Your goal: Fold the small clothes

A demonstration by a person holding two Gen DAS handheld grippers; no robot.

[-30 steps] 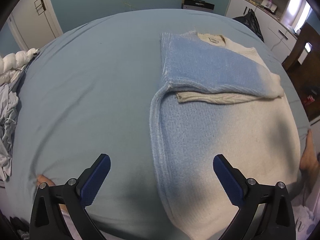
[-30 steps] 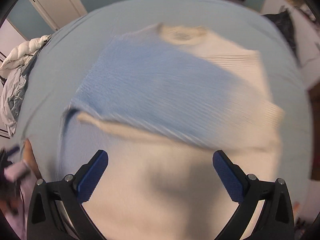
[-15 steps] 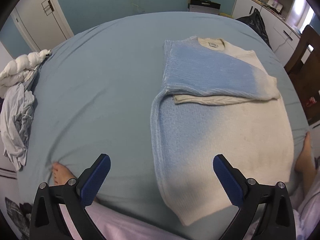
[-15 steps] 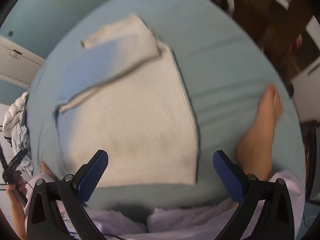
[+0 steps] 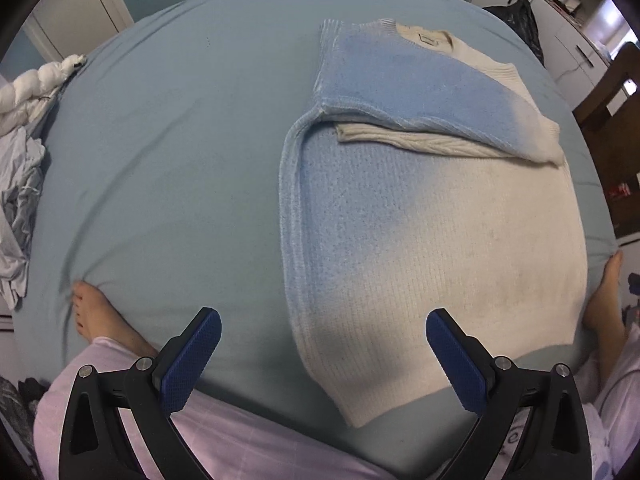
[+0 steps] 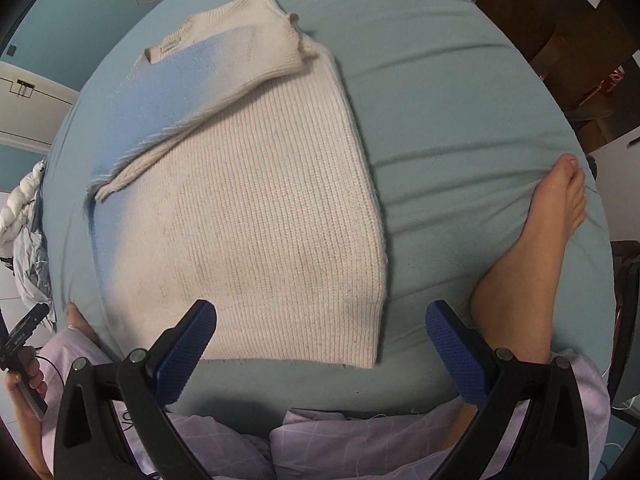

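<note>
I hold my left gripper (image 5: pixel 322 350) with jaws wide and empty, low centre of its view, above the sweater (image 5: pixel 420 220) spread right of centre on the bed (image 5: pixel 168 140), sleeves folded across its chest, I judge ready for the next fold. My right gripper (image 6: pixel 320 340), equally wide and empty, alone shows the hem's right corner.

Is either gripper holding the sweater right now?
No: the left gripper and the right gripper are both wide open above the sweater, with nothing between their pads.
</note>
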